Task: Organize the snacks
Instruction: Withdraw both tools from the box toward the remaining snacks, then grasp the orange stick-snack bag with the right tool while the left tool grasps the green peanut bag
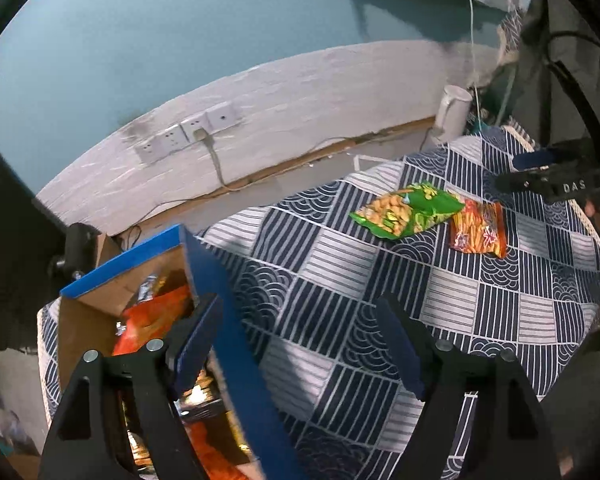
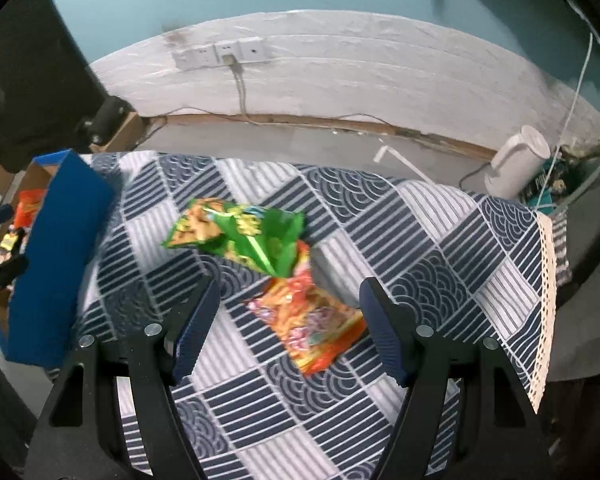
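Teal paint covers the upper wall [image 1: 140,40], with a rough white band below it carrying a row of sockets [image 1: 188,132] and one grey cable hanging down. Before the wall stands a table under a navy-and-white patterned cloth [image 1: 340,280].

Two snack packs lie together on the cloth. From the left wrist camera the green packet [image 1: 408,210] sits toward one o'clock, and the orange packet [image 1: 478,230] lies just beside it on the right, their edges meeting or overlapping. From the right wrist camera the green packet [image 2: 240,232] is at about twelve o'clock and the orange packet [image 2: 308,320] just below it, near centre.

At eight o'clock in the left view is a cardboard box with blue edging [image 1: 148,256], open on top, with more orange and foil wrappers inside.

Left gripper [image 1: 300,344] hangs spread wide, nothing between its fingers; its left finger is over the box's blue rim, its right finger over bare cloth. Right gripper [image 2: 288,328] also stands apart, the orange packet showing between its fingers, though the pads do not press on it. A white kettle [image 2: 516,168] stands at two o'clock beyond the table's far edge.
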A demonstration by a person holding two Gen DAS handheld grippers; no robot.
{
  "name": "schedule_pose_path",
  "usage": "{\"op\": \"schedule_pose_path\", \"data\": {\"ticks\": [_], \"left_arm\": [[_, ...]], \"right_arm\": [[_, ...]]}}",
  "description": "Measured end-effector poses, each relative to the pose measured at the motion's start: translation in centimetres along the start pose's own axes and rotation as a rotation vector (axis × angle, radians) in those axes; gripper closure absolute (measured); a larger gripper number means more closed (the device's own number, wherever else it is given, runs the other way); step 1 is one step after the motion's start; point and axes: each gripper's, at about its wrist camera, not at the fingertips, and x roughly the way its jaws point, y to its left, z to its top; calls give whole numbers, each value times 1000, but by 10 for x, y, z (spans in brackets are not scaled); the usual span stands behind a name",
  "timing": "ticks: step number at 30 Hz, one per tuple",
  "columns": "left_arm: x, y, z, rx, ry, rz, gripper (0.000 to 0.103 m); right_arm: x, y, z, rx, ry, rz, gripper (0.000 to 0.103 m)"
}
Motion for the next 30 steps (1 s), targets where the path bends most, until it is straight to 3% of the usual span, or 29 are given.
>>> {"op": "schedule_pose_path", "data": {"ticks": [16, 26, 30], "left_arm": [[68, -33, 13, 11, 102, -44, 23], [69, -29, 6, -8, 126, -68, 23], [63, -28, 6, -10, 115, -81, 23]], "right_arm": [[57, -64, -8, 90, 116, -158, 31], [60, -65, -38, 93, 215, -163, 31], [50, -63, -48, 117, 204, -187, 31]]}}
